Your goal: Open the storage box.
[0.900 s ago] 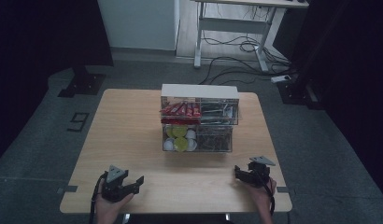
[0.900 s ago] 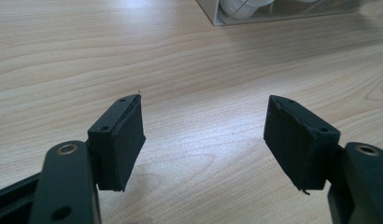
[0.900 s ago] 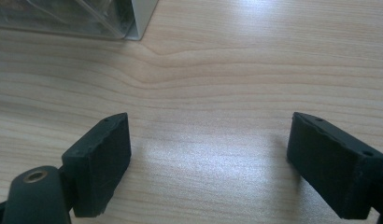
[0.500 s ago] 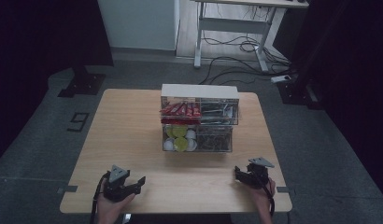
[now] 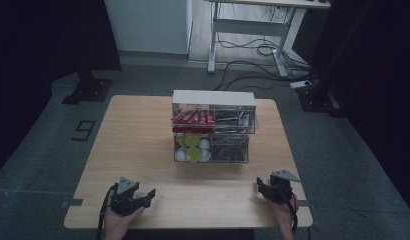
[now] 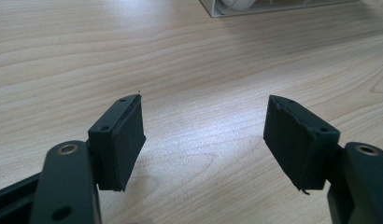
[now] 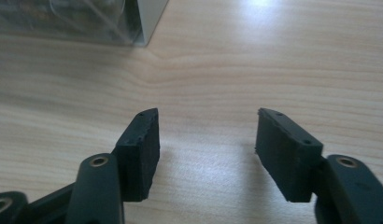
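Observation:
A clear two-tier organiser (image 5: 213,127) stands at the middle of the wooden table (image 5: 138,145). Its upper tier holds red packets (image 5: 192,119) on the left and dark items on the right. Its lower tier holds yellow-green and white round capsules (image 5: 193,150) on the left and dark items on the right. My left gripper (image 5: 150,193) rests open near the table's front left edge, and its jaws (image 6: 206,135) stand wide apart over bare wood. At the front right, my right gripper (image 5: 259,186) is open too, its jaws (image 7: 206,140) empty over the tabletop. A corner of the organiser (image 7: 133,28) lies ahead of it.
The table stands on a grey floor with a "9" marking (image 5: 83,131) at the left. A white desk frame (image 5: 253,30) and loose cables (image 5: 258,70) lie beyond the far edge. Dark curtains hang on both sides.
Both grippers stay at the front edge. The left one has shifted slightly; nothing else has moved.

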### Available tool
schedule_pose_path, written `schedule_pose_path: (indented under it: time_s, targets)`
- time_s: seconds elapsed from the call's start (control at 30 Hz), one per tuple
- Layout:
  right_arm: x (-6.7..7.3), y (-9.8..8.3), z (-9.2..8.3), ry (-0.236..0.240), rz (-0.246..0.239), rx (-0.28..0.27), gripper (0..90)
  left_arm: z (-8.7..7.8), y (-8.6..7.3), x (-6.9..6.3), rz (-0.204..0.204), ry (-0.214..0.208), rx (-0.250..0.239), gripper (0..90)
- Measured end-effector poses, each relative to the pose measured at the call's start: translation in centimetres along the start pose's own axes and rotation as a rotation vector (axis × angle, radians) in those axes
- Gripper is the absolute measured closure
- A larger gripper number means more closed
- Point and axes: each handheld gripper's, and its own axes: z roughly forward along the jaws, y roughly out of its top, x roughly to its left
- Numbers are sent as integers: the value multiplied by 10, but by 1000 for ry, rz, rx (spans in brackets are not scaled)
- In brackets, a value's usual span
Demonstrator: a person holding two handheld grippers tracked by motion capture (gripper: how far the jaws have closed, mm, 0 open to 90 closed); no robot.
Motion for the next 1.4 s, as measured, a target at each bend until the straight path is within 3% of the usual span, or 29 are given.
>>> schedule_pose_path:
  time_s: [0.5,0.93,1.4]
  targets:
    - [8,8,-21,100,9,-103,567,-3,2,0,-2,-6,-7,290]
    - [13,20,-44,140,-5,-211,719,-1,1,1,-3,-7,-1,291]
    - [21,34,-56,230,-16,-252,815,2,0,0,-4,-12,14,290]
